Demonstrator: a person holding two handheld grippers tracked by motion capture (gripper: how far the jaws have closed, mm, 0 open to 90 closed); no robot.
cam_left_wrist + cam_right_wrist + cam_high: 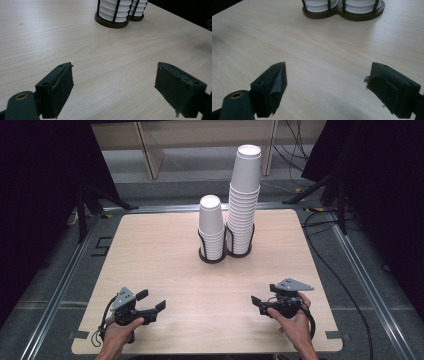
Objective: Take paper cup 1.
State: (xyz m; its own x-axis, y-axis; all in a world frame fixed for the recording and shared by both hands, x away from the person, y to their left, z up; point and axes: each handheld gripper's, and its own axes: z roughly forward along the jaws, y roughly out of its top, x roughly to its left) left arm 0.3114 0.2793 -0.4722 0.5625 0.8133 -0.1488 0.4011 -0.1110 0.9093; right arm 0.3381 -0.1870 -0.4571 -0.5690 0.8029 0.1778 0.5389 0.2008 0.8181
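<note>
Two stacks of white paper cups, short (211, 227) and tall (244, 200), stand in a dark wire holder (225, 254) at upper centre. Left gripper (150, 306) and right gripper (260, 304), lower frame, gape empty. Cups probably light, crushable; grip the top cup's wall gently.

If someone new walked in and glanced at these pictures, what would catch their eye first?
The two stacks of white paper cups at the far middle of the wooden table: the tall stack towers beside the short stack, each upside down in a ring of a dark twin holder. Next, the left gripper and the right gripper, held low near the table's near edge, jaws open with nothing between them.
</note>
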